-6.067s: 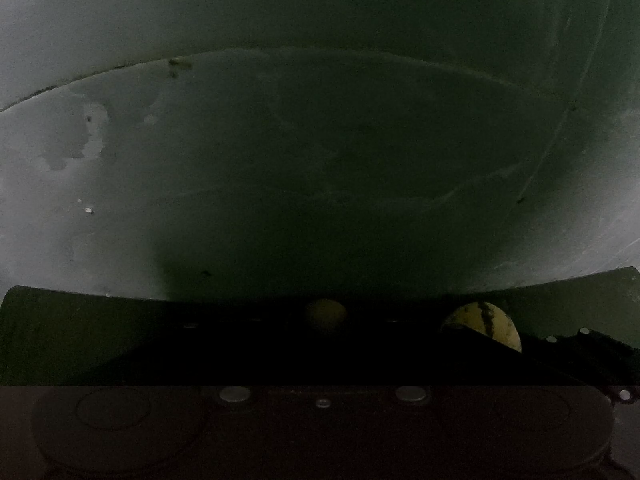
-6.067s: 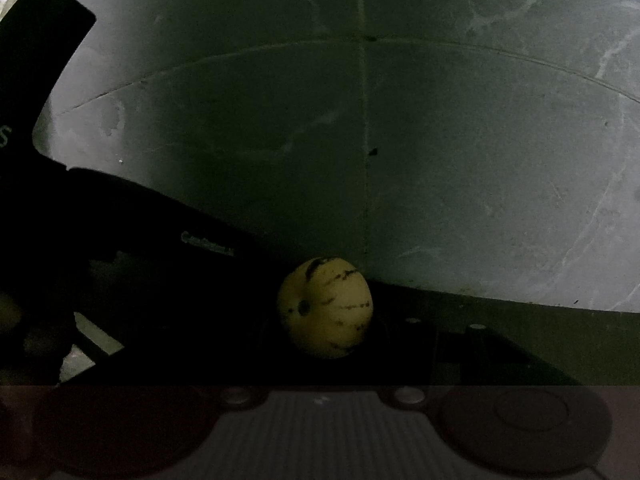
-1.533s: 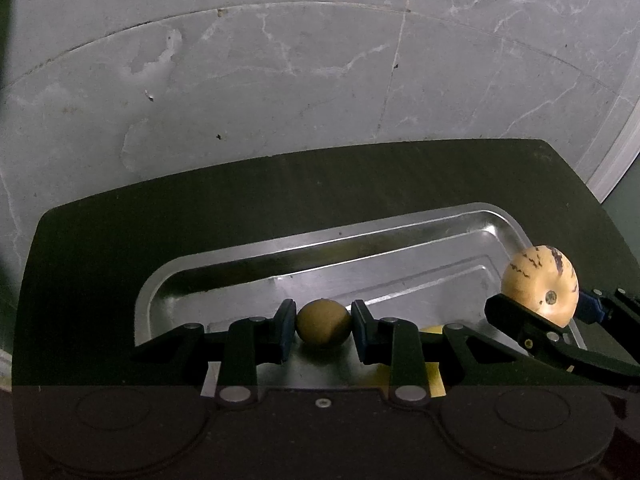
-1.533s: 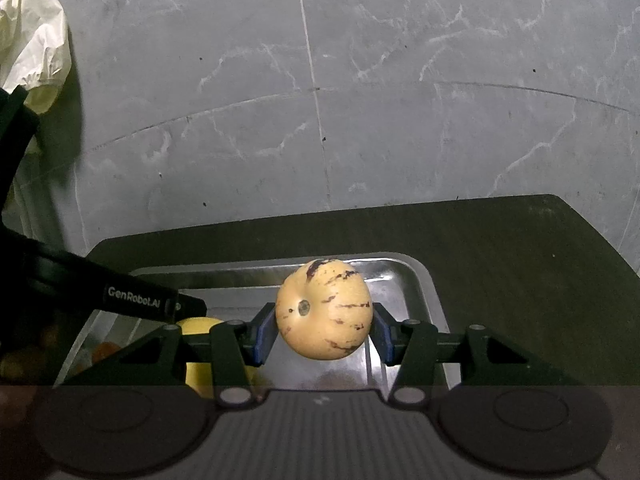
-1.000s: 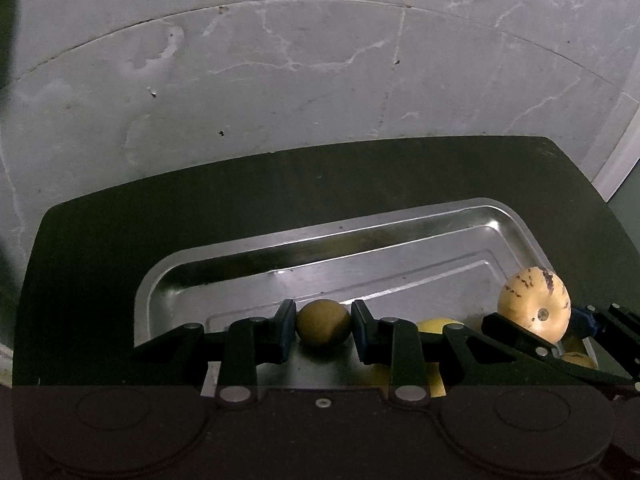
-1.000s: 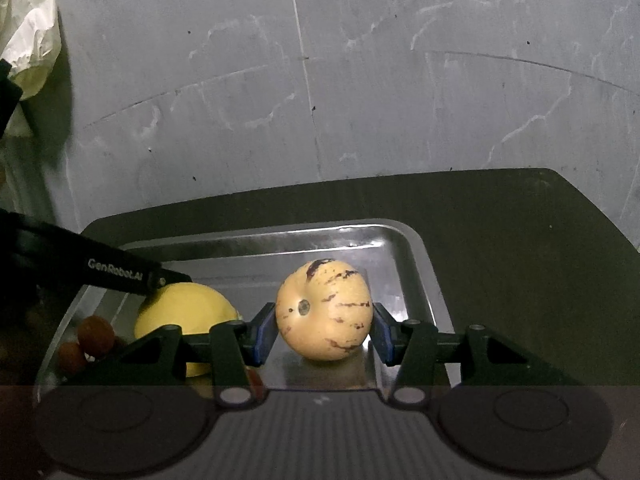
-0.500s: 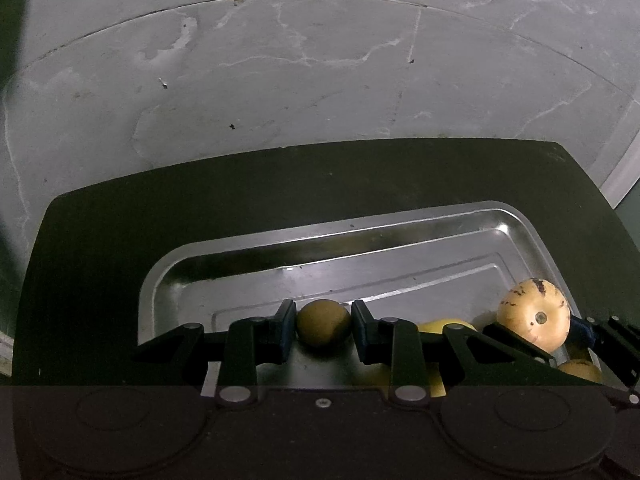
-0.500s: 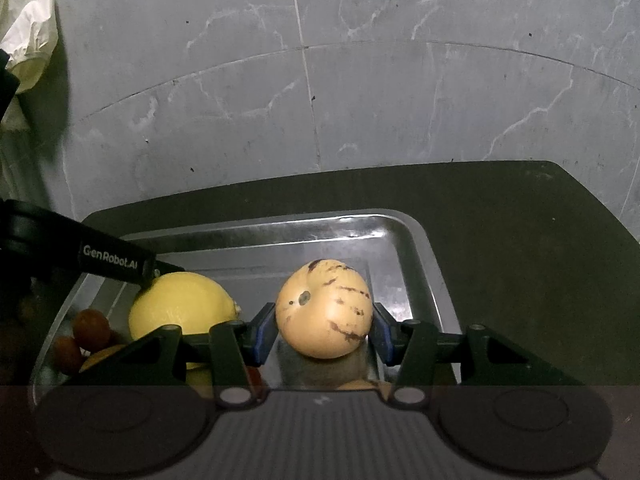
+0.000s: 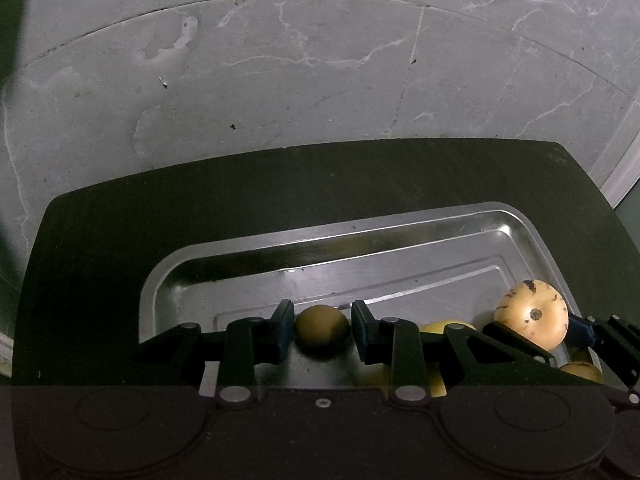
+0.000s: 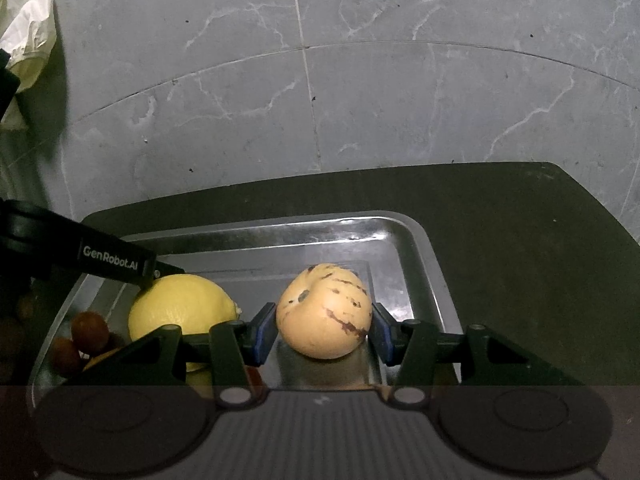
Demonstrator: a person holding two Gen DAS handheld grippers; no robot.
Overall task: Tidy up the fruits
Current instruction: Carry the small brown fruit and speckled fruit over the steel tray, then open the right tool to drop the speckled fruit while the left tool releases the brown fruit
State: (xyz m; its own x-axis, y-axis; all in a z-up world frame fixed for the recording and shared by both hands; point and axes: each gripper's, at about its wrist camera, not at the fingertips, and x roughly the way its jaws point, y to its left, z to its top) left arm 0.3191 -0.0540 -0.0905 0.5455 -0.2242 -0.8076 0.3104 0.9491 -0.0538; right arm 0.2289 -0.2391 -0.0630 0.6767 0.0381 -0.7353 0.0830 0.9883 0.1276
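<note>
A steel tray lies on a dark table. My left gripper is shut on a small round brown fruit, low over the tray's near left part. My right gripper is shut on a tan, purple-streaked pepino melon, which is tilted and touches the tray floor near its right end. The left wrist view shows that melon at the right. A lemon and small reddish fruits lie in the tray to the melon's left.
Grey marbled floor tiles surround the table beyond its far edge. A crumpled white bag lies on the floor at the far left. The left gripper's black body reaches over the lemon. Another tan fruit sits at the tray's near right.
Both grippers have come down into the tray with their fruits. The pepino melon has tipped over between the right pads and now rests on the tray floor.
</note>
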